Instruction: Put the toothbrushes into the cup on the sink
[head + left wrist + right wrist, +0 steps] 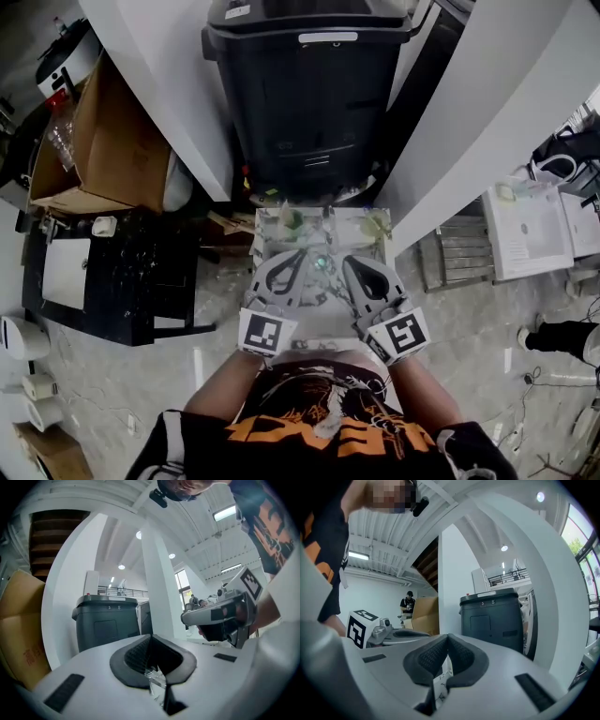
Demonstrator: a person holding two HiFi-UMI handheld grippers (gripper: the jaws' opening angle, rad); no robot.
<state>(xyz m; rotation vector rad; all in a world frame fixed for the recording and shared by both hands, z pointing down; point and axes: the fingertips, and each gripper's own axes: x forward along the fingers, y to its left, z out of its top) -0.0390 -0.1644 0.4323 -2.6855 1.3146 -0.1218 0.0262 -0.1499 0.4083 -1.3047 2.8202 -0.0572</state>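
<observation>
In the head view both grippers are held side by side close to the person's chest, above a small pale marbled sink top (pixel 352 223). On it lie small greenish items (pixel 290 220) and something clear (pixel 322 263); toothbrushes and cup are too small to tell apart. My left gripper (pixel 301 255) (pixel 150 637) is shut, its dark pads meeting with nothing between them. Shut and empty too is my right gripper (pixel 350 262) (pixel 447 635). Each gripper view shows the other gripper beside it, level and pointing forward.
A large black bin (pixel 309 94) stands just beyond the sink top between two white slanted pillars. At the left are a cardboard box (pixel 112 141) and a black cabinet (pixel 103 272). A wire rack (pixel 459 253) and a white unit (pixel 530 230) stand at the right.
</observation>
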